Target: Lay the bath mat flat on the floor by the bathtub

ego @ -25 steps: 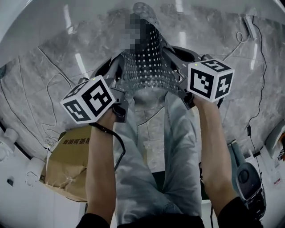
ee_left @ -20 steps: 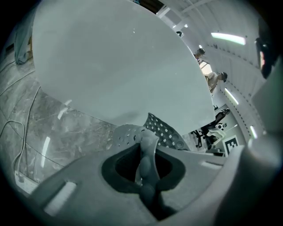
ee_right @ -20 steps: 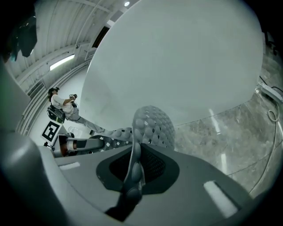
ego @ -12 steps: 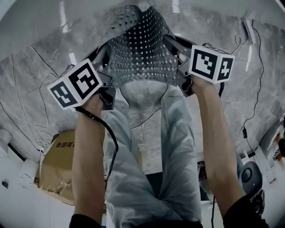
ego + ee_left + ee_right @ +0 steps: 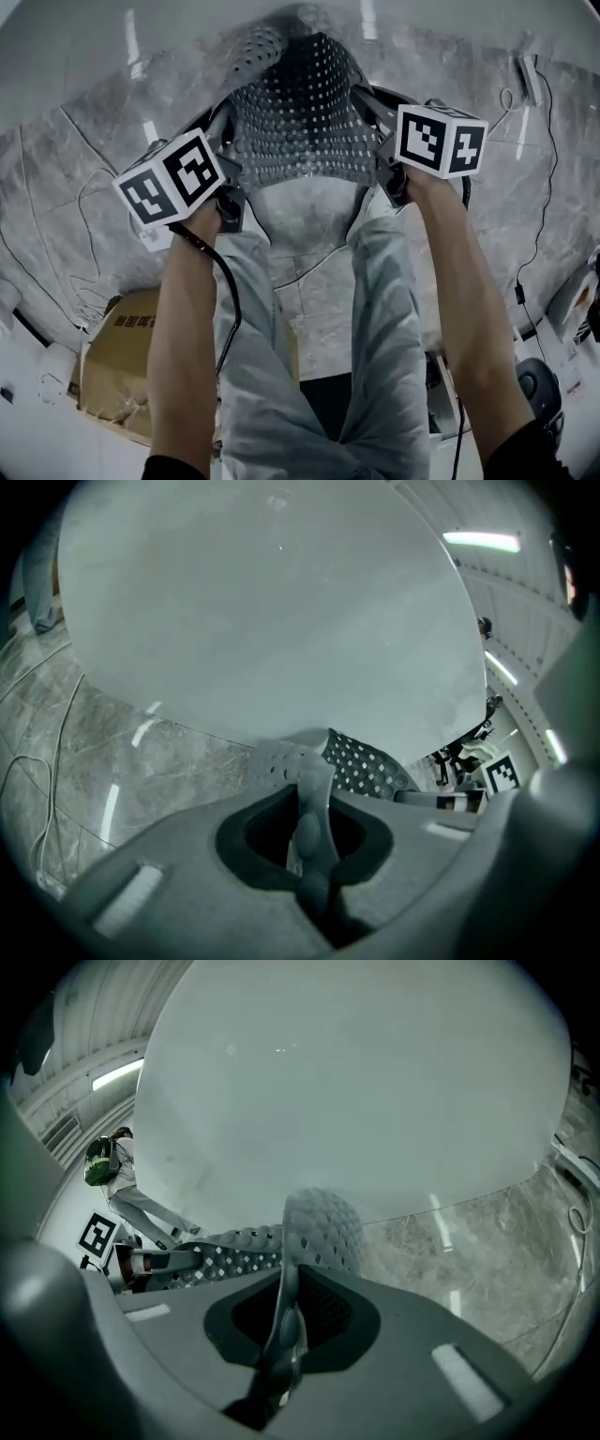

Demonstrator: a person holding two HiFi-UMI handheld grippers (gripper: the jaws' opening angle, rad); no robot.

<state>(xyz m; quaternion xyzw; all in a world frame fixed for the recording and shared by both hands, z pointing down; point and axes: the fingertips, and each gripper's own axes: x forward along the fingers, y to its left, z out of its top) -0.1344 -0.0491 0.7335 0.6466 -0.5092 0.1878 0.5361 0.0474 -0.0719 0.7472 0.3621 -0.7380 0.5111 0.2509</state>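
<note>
Perforated grey bath mat (image 5: 298, 122) hangs just before the white bathtub (image 5: 84, 37). The left gripper (image 5: 223, 127) and right gripper (image 5: 367, 101) each pinch one side edge. Its tub-side end curls over, blurred; the person's legs (image 5: 375, 309) hide its near edge.

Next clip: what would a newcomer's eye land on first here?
A perforated grey bath mat is held stretched between the left tongs and right tongs, each shut on one edge, top centre of the head view. Behind it curves the white bathtub; below lies marble floor.
</note>
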